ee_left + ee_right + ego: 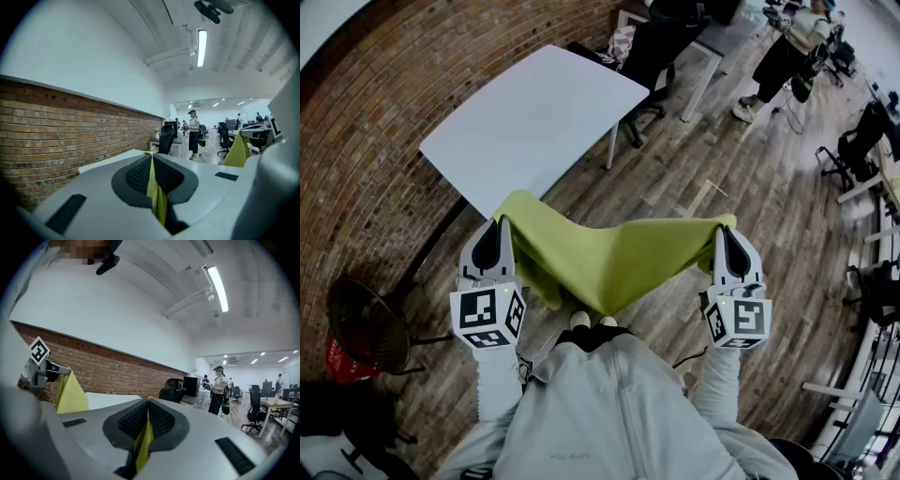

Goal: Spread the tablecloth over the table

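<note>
We hold both arms out in front of the body in grey sleeves [502,394], with the 2 grippers nearly level and well apart. At the far left, a dark fan [366,323] stands on the wooden floor [741,187] beside the brick wall [384,122].

The left gripper [497,225] has its jaws pressed together on 1 upper edge of the yellow-green tablecloth [609,258]. In the left gripper view a thin fold of the fabric runs down between the ribbed pads.

From there the tablecloth sags in a shallow curve across to the right gripper [724,232]. It hangs in the air above our shoes and the floor. The white table [534,112] lies farther off and to the left, against the wall. The cloth is on its near side and is not laid on the top.

The right gripper is likewise clamped tight, pinching the cloth's other upper edge. Its own view shows the fabric caught between the pads.

A black office chair [652,52] stands at the table's far right. Farther right a person [787,52] stands among the desks.
</note>
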